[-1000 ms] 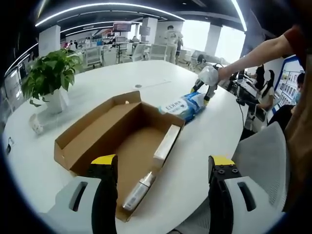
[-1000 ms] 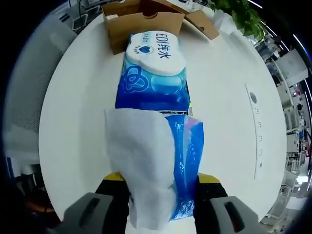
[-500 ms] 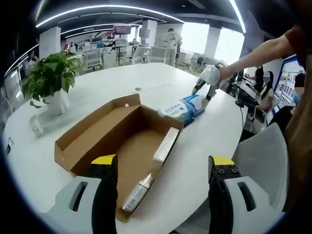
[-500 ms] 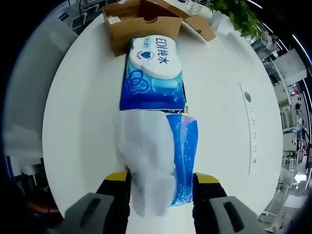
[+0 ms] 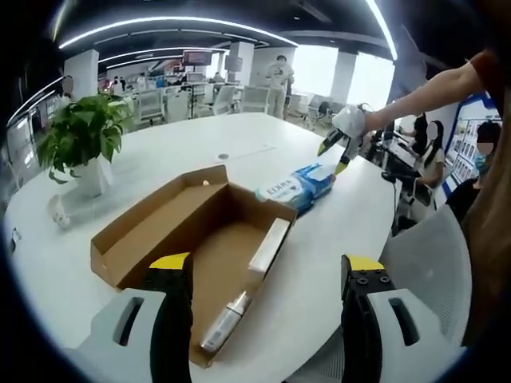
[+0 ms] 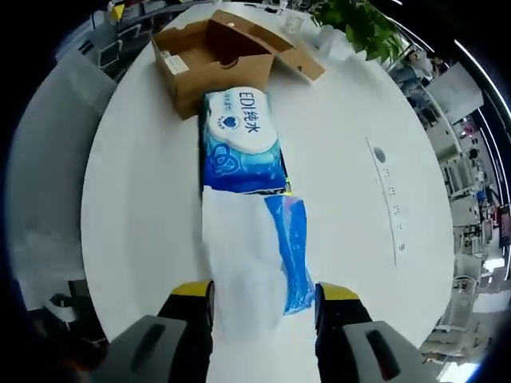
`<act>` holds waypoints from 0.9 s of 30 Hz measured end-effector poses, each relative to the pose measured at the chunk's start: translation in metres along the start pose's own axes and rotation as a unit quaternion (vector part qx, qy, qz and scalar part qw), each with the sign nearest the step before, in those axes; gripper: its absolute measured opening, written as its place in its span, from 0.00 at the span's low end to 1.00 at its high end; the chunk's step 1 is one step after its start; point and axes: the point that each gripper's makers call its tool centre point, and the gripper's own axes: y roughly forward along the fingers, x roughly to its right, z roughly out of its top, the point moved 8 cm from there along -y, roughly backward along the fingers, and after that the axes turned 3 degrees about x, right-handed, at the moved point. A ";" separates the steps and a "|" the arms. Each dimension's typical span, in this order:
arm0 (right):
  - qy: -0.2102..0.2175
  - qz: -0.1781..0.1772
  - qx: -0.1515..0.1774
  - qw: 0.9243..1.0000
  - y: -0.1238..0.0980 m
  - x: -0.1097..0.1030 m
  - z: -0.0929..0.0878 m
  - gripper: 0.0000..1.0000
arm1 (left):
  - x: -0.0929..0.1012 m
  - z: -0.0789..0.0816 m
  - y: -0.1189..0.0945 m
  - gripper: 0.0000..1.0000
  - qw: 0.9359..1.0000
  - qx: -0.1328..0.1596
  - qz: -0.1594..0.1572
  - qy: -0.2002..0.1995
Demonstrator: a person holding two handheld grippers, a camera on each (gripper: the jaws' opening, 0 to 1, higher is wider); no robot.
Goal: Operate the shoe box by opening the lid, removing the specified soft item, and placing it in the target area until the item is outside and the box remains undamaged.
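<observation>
With the wipes pack (image 6: pixel 239 144) lying on the surface (image 6: pixel 351 191) just beside the open shoe box (image 5: pixel 188 231), right tongs (image 6: pixel 263 299) hang open above its loose tail; left tongs (image 5: pixel 262 267) wide, empty. Risk: tail could snag w/ lift-off, dragging the pack.

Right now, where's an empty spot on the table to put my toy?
Bare white table lies past the open shoe box, between the potted plant and the wipes pack. It is crowded where the pack lies close against the box's corner.
</observation>
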 end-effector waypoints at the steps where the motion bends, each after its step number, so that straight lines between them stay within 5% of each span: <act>1: 0.005 -0.002 0.004 1.000 -0.002 -0.001 0.001 0.48 | 0.000 0.000 -0.001 0.76 1.000 0.001 0.000 0.000; 14: 0.091 -0.028 0.078 0.992 -0.021 -0.010 0.026 0.47 | -0.001 0.001 -0.012 0.76 1.000 0.018 -0.002 -0.004; 19: 0.147 -0.032 0.127 0.980 -0.021 -0.013 0.043 0.47 | -0.002 0.000 -0.016 0.76 1.000 0.021 -0.001 -0.005; 27: 0.170 -0.021 0.175 0.970 -0.019 -0.023 0.076 0.46 | -0.007 -0.005 -0.023 0.76 1.000 0.024 0.003 -0.011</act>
